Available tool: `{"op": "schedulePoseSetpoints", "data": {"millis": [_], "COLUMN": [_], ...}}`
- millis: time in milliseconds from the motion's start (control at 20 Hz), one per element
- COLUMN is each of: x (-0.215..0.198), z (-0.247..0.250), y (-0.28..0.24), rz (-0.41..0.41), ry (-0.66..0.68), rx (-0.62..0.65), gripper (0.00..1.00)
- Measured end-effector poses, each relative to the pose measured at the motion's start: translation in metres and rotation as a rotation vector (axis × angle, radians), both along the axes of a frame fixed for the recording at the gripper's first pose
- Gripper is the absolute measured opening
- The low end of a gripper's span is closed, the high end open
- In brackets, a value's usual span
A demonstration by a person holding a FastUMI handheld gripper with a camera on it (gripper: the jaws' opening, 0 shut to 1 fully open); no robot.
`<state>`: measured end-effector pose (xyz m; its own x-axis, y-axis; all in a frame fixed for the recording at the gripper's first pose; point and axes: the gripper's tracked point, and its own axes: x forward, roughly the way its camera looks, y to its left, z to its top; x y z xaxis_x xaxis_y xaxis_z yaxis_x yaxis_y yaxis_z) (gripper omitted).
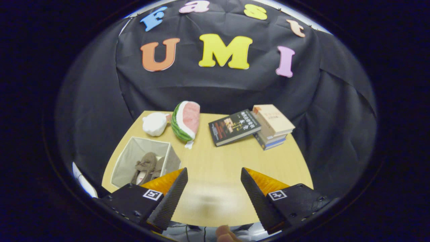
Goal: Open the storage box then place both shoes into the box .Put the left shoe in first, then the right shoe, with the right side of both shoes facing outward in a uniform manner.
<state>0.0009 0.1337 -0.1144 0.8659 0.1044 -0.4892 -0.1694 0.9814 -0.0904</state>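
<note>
Hand-held gripper (214, 191) wide apart, empty, above table (215, 161)

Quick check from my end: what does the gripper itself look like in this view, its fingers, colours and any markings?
The gripper has two wedge-shaped fingers with black, finely textured inner pads and orange outer faces. Each finger sits on a black block with small screws, and each block bears a square black-and-white marker tag. The fingers taper toward their tips.
</note>
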Motion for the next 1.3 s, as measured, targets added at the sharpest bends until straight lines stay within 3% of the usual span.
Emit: {"op": "schedulePoseSetpoints", "data": {"millis": [350,700,1300], "x": [-0.015,-0.044,-0.077], "z": [0.086,0.150,0.154], "y": [-0.078,-0.104,-0.066], "rz": [-0.010,0.029,0.123], "ry": [-0.282,-0.511,-0.576], "rx": [0.086,0.139,0.184], "gripper": [0.97,0.97,0.97]}}
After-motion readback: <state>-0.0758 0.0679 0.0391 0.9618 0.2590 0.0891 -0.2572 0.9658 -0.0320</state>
